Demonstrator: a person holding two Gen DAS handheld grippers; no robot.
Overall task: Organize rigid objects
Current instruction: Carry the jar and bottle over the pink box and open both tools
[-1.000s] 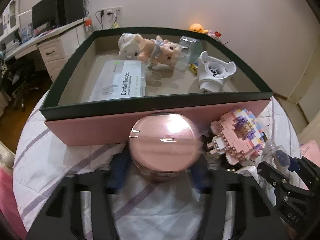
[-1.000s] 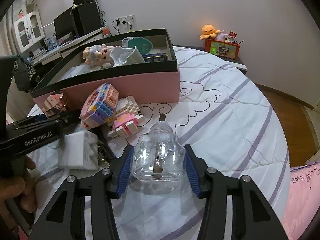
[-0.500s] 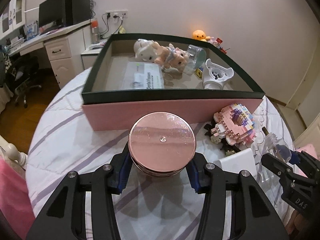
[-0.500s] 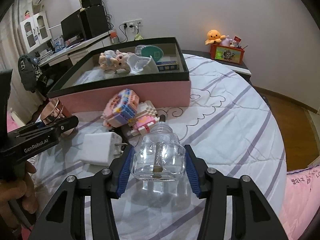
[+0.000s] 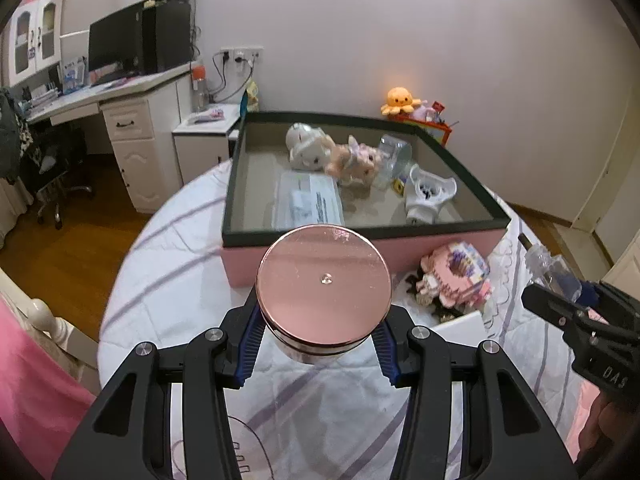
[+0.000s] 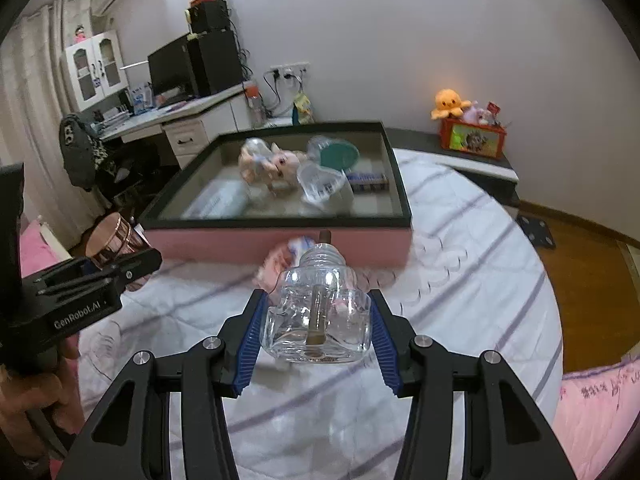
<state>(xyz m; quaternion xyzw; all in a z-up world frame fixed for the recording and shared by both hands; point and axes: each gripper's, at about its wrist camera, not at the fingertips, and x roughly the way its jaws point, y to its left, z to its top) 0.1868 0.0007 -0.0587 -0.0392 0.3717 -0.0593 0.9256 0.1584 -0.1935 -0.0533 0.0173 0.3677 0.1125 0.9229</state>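
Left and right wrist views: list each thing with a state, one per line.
left gripper: shut on rose-gold jar
rose-gold jar: lidded, held off the bed
right gripper: shut on clear bottle
clear bottle: uncapped, held
pink box: open, holding toys

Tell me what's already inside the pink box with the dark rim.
Inside the box: a white plush, a doll, a flat packet, a clear container and a white holder. Anything under them is hidden.
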